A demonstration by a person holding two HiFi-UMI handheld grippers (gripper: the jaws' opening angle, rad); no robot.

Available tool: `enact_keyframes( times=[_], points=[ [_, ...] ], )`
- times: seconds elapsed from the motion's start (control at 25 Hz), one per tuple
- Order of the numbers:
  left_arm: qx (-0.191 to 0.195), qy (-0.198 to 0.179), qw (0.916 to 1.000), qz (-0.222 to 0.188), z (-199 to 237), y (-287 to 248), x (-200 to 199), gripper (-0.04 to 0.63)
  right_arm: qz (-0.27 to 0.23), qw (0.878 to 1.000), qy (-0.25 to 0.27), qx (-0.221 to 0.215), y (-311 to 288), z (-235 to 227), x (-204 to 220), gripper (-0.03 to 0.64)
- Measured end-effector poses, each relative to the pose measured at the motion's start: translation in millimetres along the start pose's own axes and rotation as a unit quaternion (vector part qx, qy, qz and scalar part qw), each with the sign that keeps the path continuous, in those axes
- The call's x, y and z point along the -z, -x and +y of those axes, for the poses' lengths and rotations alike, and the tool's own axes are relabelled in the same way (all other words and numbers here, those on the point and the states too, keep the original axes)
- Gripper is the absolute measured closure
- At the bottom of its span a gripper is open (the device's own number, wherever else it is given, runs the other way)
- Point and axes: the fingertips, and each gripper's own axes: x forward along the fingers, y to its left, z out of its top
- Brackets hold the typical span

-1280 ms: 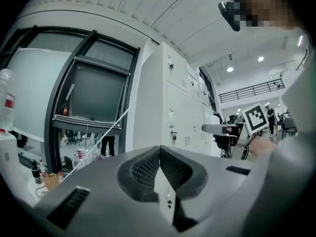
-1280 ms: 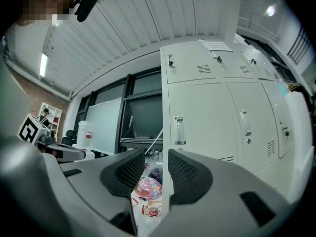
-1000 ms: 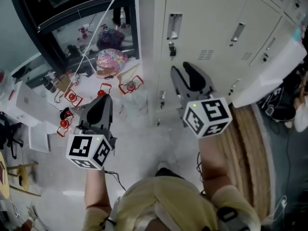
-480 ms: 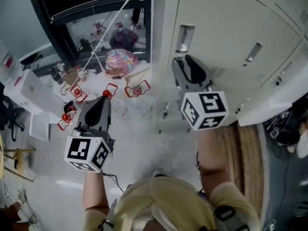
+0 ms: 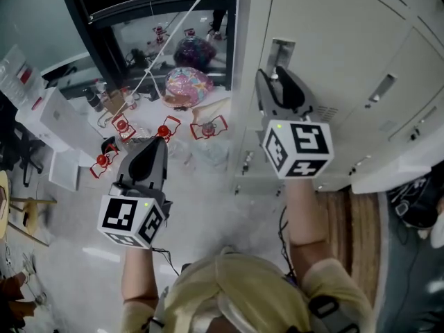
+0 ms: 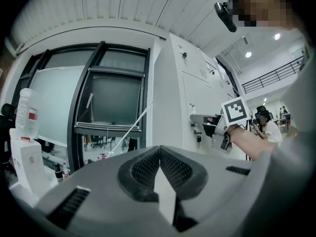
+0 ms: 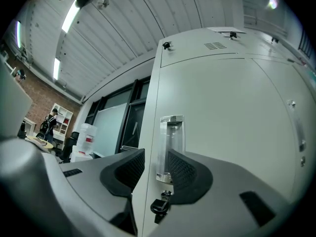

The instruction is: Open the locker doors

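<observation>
- Locker door [image 5: 333,33] [image 7: 232,122]: leftmost one in the white bank, straight ahead of the right gripper [image 5: 277,82] [image 7: 154,158]. It is shut and flush with its neighbours, same as a second ago.
- Change since then: the right gripper has closed in on the handle [image 5: 282,50] [image 7: 170,144]. Before, it sat clearly below the handle in the head view; now its tips are just under it.
- Right jaws are spread, same gap as before. In the right gripper view the handle lines up in that gap, with neither pad pressing on it.
- Left gripper [image 5: 148,155] [image 6: 159,157] has barely shifted. Its jaws are together with nothing in them, off to the left of the lockers.
- Orientation: the door stands upright with its long axis vertical, facing the person. The handle is a narrow recessed strip, also vertical, near the door's left edge.
- Key [image 7: 160,206] sits in the lock just under the handle.
</observation>
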Motion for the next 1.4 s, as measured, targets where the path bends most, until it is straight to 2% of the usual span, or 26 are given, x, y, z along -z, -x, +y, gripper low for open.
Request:
enact_keyframes(
  times=[0.16, 0.72, 1.24, 1.4],
  points=[
    [-0.005, -0.001, 1.0000, 0.000, 0.4, 4.6, 1.0, 0.592, -0.001, 1.000, 0.007, 0.010, -7.0, -0.3, -2.9, 0.491],
    [-0.011, 0.005, 0.9999, 0.001, 3.3, 22.9, 9.4, 0.592, 0.010, 1.000, -0.019, 0.004, -10.7, 9.0, -1.8, 0.491],
    [0.037, 0.013, 0.9991, -0.017, -14.7, 29.1, 8.5, 0.592, 0.020, 0.999, 0.015, 0.020, 41.6, 20.9, -9.6, 0.491],
    [0.060, 0.012, 0.9979, -0.019, -24.8, 33.0, 6.5, 0.592, 0.023, 0.999, 0.004, 0.031, 65.1, 19.3, -13.8, 0.491]
  ],
)
